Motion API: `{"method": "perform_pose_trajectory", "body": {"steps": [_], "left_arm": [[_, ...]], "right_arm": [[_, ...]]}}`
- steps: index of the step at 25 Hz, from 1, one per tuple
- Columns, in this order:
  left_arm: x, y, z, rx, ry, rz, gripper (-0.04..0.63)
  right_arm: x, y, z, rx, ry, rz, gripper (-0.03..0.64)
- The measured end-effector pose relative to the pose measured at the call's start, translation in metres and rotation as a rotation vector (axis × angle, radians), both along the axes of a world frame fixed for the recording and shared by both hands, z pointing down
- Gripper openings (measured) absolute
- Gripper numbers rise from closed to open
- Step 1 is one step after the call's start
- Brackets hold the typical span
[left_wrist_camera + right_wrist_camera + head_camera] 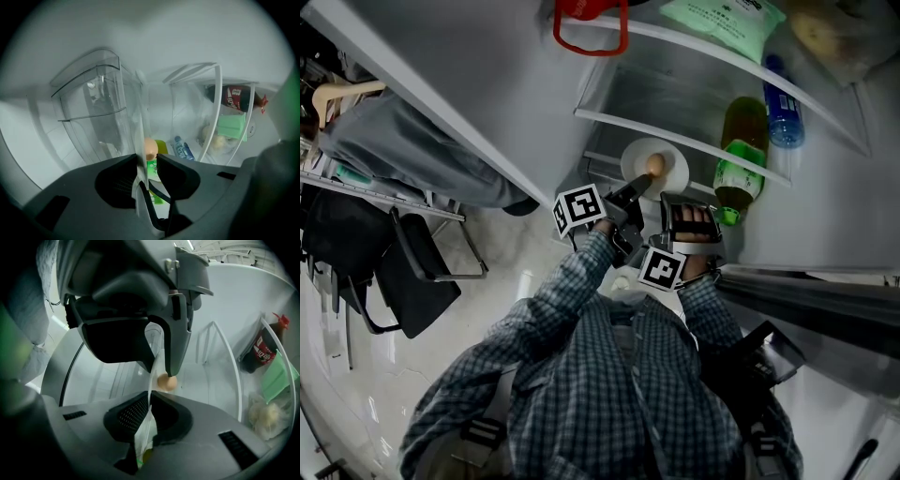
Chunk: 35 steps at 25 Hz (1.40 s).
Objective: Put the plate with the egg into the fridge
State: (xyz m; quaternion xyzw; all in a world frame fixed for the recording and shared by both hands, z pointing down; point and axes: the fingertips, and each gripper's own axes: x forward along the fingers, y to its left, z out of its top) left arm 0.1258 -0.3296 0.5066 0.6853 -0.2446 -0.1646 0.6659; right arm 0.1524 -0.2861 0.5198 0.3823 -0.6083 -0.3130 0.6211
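Inside the open fridge (656, 94), white-rimmed glass shelves (675, 141) are stacked one above another. At the front of a lower shelf (598, 165) sits a white plate (673, 161) with a brown egg (654, 165) on it. I can't tell whether the plate's full weight is on the glass. Just to its right stands a drink bottle (741, 173) with a green label and green cap. Beyond that is a blue-labelled water bottle (783, 117). The higher shelves hold a green packet (722, 23), a clear bag of pale food (267, 416) and a dark bottle with a red label (234, 98). Something with a red handle (591, 28) is at the left end.
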Motion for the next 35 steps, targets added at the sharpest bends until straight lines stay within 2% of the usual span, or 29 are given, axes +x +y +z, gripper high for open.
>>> {"method": "perform_pose_trajectory", "body": {"steps": [5,11,19,35], "left_arm": [[-0.004,0.003,0.0,-0.003,0.004,0.002,0.115],[0.0,0.018,-0.004,0.001,0.027,0.057,0.114],[0.0,0.035,-0.012,0.021,0.029,0.081,0.114],[-0.009,0.033,-0.004,-0.004,0.02,0.05,0.114]], "right_arm": [[-0.002,0.0,0.001,-0.004,0.005,0.003,0.026],[0.011,-0.007,0.002,-0.005,0.016,0.055,0.026],[0.019,-0.018,0.008,-0.002,0.015,0.053,0.026],[0.013,-0.022,0.003,-0.024,-0.114,0.057,0.029]]}}
